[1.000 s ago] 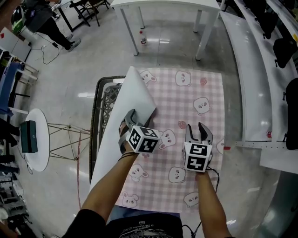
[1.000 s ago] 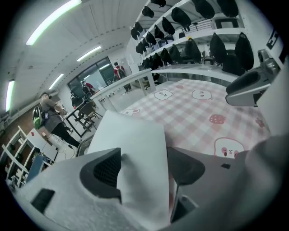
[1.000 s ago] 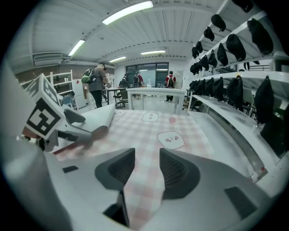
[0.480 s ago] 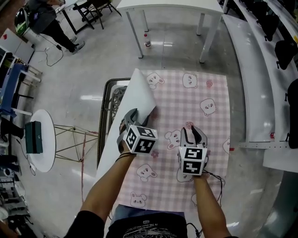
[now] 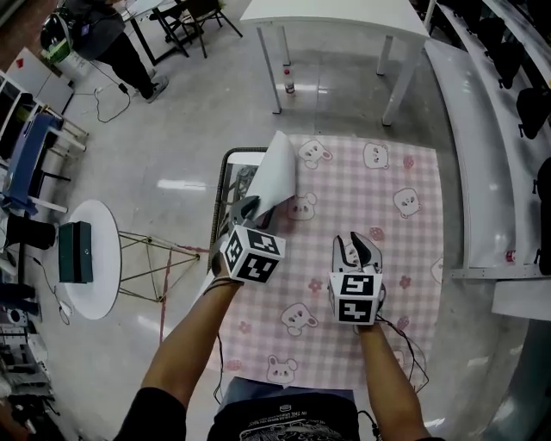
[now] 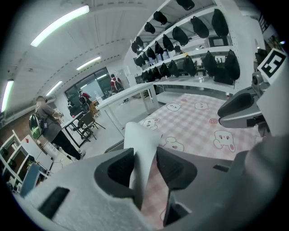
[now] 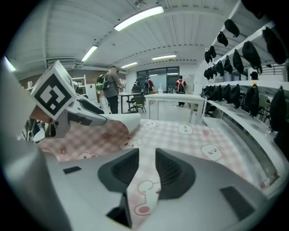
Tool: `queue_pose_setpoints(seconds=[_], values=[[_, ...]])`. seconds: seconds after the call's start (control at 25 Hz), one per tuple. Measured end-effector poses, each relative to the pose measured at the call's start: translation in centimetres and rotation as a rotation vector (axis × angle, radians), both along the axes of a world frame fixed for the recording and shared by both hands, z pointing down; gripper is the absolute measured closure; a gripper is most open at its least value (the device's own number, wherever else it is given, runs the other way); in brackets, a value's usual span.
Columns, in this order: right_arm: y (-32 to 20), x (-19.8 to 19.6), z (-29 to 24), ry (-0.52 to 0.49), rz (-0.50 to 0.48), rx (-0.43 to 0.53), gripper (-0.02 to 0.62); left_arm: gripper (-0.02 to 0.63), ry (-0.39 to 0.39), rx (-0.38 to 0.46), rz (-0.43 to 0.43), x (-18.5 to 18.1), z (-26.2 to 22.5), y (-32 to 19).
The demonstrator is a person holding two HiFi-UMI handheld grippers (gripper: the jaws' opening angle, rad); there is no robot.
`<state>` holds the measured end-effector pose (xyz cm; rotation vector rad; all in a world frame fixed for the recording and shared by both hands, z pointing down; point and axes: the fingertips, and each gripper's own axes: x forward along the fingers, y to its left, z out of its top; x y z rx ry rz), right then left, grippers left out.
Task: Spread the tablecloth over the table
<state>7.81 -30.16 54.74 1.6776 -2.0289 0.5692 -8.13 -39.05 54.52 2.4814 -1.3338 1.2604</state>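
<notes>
1. The left gripper (image 5: 245, 207) is clenched on a turned-up fold of the tablecloth (image 5: 370, 207). Its jaws have just been closing, and the plain white underside of the cloth stands between the dark ribbed pads in the left gripper view (image 6: 144, 169).
2. The right gripper (image 5: 357, 250) grasps a pinched ridge of the same cloth. Its jaws have likewise just been closing, with the printed side caught between them (image 7: 146, 169).
3. Each gripper carries a marker cube (image 5: 355, 297) with black-and-white square patterns.
4. The tablecloth is thin and smooth, pink-and-white check with cartoon animal faces. It lies across the table (image 5: 221, 185), whose dark frame shows at the left edge where the cloth curls back.
5. A small bottle (image 5: 289, 86) stands on the glossy floor beside a leg of a white table (image 5: 336, 13); its contents cannot be made out.
6. A round side table (image 5: 99, 288) holds a dark green box (image 5: 75, 251).
7. Dark bags (image 5: 525, 95) sit on white shelves (image 5: 465, 129) at the right.
</notes>
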Motion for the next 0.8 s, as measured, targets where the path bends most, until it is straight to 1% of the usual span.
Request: queue_pose_setpoints(seconds=[0.16, 0.4, 0.6, 0.8], values=[[0.1, -2.5, -0.5, 0.006, -0.003, 0.005, 0.482, 0.459, 0.014, -0.004, 0.037, -2.4, -0.7, -0.5], [0.5, -5.3, 0.0, 0.02, 0.007, -0.012, 0.486, 0.496, 0.017, -0.014, 0.09, -5.8, -0.6, -1.6], [-0.1, -7.9, 1.0, 0.042, 0.019, -0.024, 0.489, 0.531, 0.042, -0.023, 0.089, -9.5, 0.7, -3.4], [-0.9, -10.5, 1.6, 0.063, 0.028, -0.033, 0.491, 0.549, 0.082, -0.064, 0.071, -12.8, 3.0, -5.1]])
